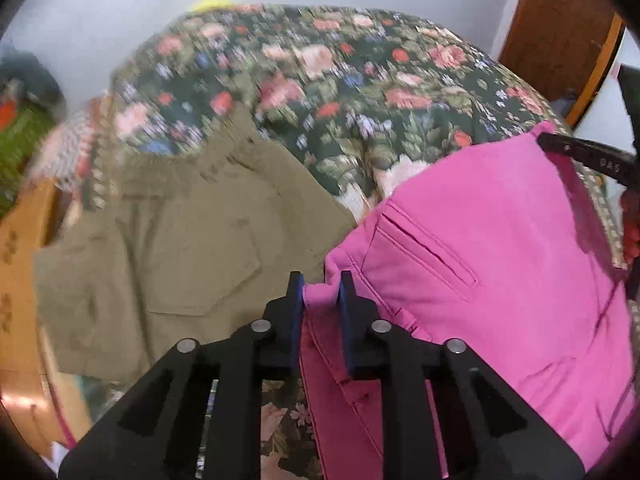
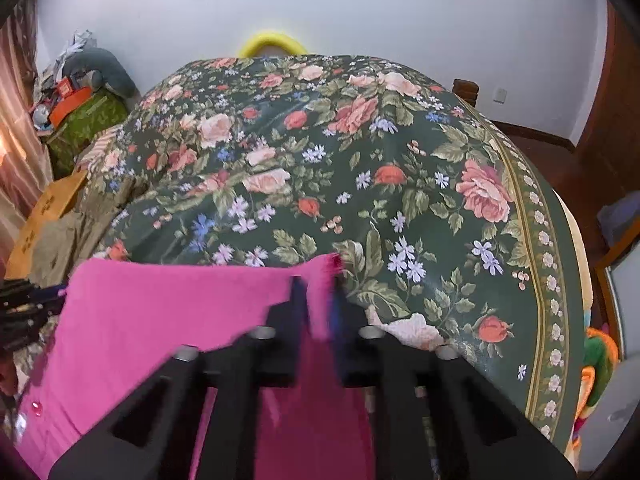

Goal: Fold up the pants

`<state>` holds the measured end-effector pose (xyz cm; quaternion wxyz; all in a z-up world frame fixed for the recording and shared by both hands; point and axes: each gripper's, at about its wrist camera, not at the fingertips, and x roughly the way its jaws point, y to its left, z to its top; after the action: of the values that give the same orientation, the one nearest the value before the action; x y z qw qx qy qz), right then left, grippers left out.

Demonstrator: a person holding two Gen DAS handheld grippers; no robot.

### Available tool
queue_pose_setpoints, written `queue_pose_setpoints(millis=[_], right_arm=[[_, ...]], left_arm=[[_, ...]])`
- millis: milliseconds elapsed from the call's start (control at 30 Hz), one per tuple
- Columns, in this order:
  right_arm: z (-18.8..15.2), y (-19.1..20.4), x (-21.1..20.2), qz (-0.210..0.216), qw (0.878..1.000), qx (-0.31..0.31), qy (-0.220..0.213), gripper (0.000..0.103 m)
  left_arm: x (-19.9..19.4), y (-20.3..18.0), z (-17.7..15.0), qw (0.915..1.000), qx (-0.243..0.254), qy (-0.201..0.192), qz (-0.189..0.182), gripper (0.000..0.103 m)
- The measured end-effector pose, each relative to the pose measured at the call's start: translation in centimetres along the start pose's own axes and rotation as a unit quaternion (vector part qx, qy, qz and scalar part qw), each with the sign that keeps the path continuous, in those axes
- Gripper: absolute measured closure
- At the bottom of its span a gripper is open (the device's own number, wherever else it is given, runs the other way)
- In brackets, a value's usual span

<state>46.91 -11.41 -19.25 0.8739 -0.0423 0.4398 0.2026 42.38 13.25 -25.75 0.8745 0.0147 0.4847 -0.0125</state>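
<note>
Bright pink pants (image 1: 492, 248) lie on a floral bedspread (image 1: 344, 80), waistband side with a welt pocket toward me. My left gripper (image 1: 321, 284) is shut on a bunched corner of the pink pants, the cloth pinched between its blue pads. In the right wrist view the pink pants (image 2: 168, 312) spread left and below, and my right gripper (image 2: 318, 292) is shut on their upper right corner. The tip of the right gripper shows at the pants' far edge in the left wrist view.
Olive-green pants (image 1: 192, 240) lie spread to the left of the pink pair. The bedspread (image 2: 360, 168) covers a bed that fills the middle. A cardboard box (image 2: 44, 216) and cluttered pile (image 2: 80, 96) stand left; a wooden door frame is at right.
</note>
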Motion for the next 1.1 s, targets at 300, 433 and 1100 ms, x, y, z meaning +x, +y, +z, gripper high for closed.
queue_pose_setpoints(millis=[300,433,1100], right_arm=[[2.8,-0.8,-5.6,-0.021,0.997,0.016,-0.074,0.1],[4.2,-1.0,-9.1,-0.013,0.995,0.022,-0.099,0.1],[-8.7,3.3,-21.5,0.045,0.993,-0.028,-0.102,0.1]], left_arm=[[-7.0,-0.5,4.7,0.9951,-0.014,-0.09,0.038,0.088],[-9.6,-1.0,6.0,0.9925,-0.015,-0.115,0.038,0.088],[-18.8,-6.2,-6.0,0.9872,0.066,-0.127,0.07,0.088]])
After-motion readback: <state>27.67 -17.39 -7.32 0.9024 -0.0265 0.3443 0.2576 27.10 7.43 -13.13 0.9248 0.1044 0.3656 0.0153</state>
